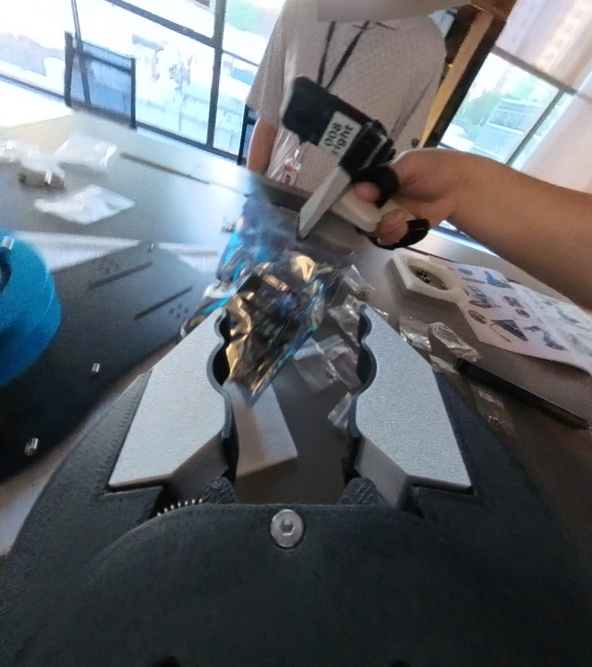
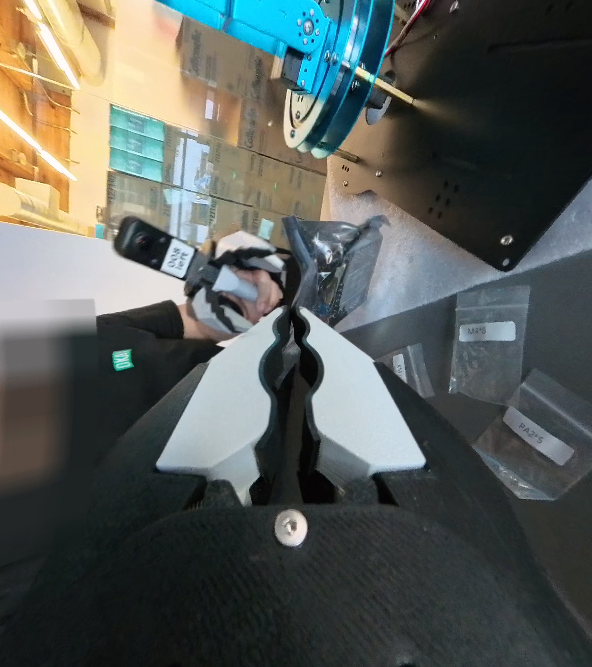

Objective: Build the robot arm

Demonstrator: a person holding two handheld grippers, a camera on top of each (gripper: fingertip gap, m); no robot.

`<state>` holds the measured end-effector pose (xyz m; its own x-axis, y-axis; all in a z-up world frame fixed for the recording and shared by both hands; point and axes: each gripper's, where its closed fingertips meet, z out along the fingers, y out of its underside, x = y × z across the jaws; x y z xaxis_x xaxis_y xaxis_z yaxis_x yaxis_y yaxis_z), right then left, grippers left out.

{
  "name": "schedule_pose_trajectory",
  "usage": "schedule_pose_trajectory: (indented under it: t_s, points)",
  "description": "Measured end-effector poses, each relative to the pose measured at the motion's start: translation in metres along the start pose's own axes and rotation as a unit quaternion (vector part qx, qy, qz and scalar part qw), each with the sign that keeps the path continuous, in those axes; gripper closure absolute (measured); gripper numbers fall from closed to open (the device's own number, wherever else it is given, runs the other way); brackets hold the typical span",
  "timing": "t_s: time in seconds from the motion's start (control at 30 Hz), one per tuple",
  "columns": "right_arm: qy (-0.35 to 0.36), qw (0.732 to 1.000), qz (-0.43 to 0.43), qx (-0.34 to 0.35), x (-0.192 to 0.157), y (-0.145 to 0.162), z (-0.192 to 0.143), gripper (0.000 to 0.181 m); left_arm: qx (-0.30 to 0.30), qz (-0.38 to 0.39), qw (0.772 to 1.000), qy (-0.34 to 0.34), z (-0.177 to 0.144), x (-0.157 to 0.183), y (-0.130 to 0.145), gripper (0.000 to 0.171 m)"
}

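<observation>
Jaws of the right gripper (image 2: 292,314) were clenched on the edge of a shiny anti-static bag (image 1: 269,317), which hung lifted above the desk (image 1: 557,469). Jaws of the left gripper (image 1: 292,325) stood released, spread wide to either side of the bag's lower part and apart from it, though one corner dipped between them. Inside the bag lay what looked like a dark circuit board with blue parts; motion blur made that uncertain.

In the right wrist view, the bag (image 2: 334,267) showed past the closed tips, with the left gripper (image 2: 236,285) and its hand (image 2: 265,292) just beside it. Three small clear zip bags lay on the desk to the right: one (image 2: 487,343) with a white label held small dark hardware, a second (image 2: 536,444) with a white label held brownish pieces, and a third (image 2: 413,368) was partly hidden by the gripper.

In the left wrist view, a white tray (image 1: 420,278) near the far right held small dark parts, beside a printed sheet (image 1: 547,317). More clear bags (image 1: 446,339) lay crumpled under and beside the lifted one. A blue round mechanism (image 1: 5,299) sat on a black plate (image 1: 106,325) at left. A person (image 1: 352,90) in a pale shirt stood behind the desk.
</observation>
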<state>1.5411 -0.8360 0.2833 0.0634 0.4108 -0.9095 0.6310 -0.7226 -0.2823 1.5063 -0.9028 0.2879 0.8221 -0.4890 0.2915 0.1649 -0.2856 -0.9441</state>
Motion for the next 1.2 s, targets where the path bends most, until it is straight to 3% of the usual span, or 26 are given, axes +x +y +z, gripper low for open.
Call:
schedule_pose_trajectory:
  t_s: [0.07,0.2,0.3,0.37,0.57,0.77,0.87,0.9,1.0,1.1,1.2]
  points:
    - [0.018,0.999,-0.026,0.003,-0.004,-0.005,0.002,0.180,0.003,-0.002,1.000,0.022,0.015,0.011,-0.016,0.122]
    - [0.080,0.988,-0.133,0.004,-0.012,-0.005,0.010,0.179,-0.047,-0.103,0.993,0.017,0.036,-0.001,-0.028,0.160]
    - [0.153,0.964,-0.215,0.018,-0.013,-0.006,0.007,0.179,-0.024,-0.222,0.974,0.046,0.039,-0.008,-0.041,0.161]
    - [0.191,0.943,-0.271,0.028,-0.016,-0.005,0.009,0.178,-0.029,-0.267,0.962,0.059,0.042,-0.010,-0.044,0.151]
    - [0.252,0.880,-0.399,0.053,-0.029,-0.006,0.020,0.178,-0.070,-0.274,0.958,0.047,0.053,-0.007,-0.040,0.139]
    - [0.333,0.808,-0.482,0.062,-0.028,-0.010,0.022,0.178,-0.077,-0.251,0.965,0.020,0.055,-0.009,-0.038,0.145]
    - [0.357,0.773,-0.521,0.065,-0.026,-0.010,0.020,0.179,-0.091,-0.228,0.969,0.009,0.055,-0.010,-0.035,0.160]
    - [0.355,0.773,-0.521,0.068,-0.025,-0.009,0.020,0.180,-0.094,-0.228,0.969,0.007,0.054,-0.010,-0.033,0.171]
    - [0.326,0.800,-0.495,0.094,-0.028,-0.008,0.020,0.180,-0.104,-0.236,0.966,0.005,0.054,-0.010,-0.024,0.171]
    - [0.339,0.788,-0.504,0.100,-0.026,-0.009,0.018,0.180,-0.071,-0.288,0.955,0.025,0.054,-0.008,-0.030,0.171]
    - [0.352,0.775,-0.515,0.107,-0.027,-0.010,0.019,0.180,-0.030,-0.323,0.945,0.038,0.052,-0.009,-0.040,0.158]
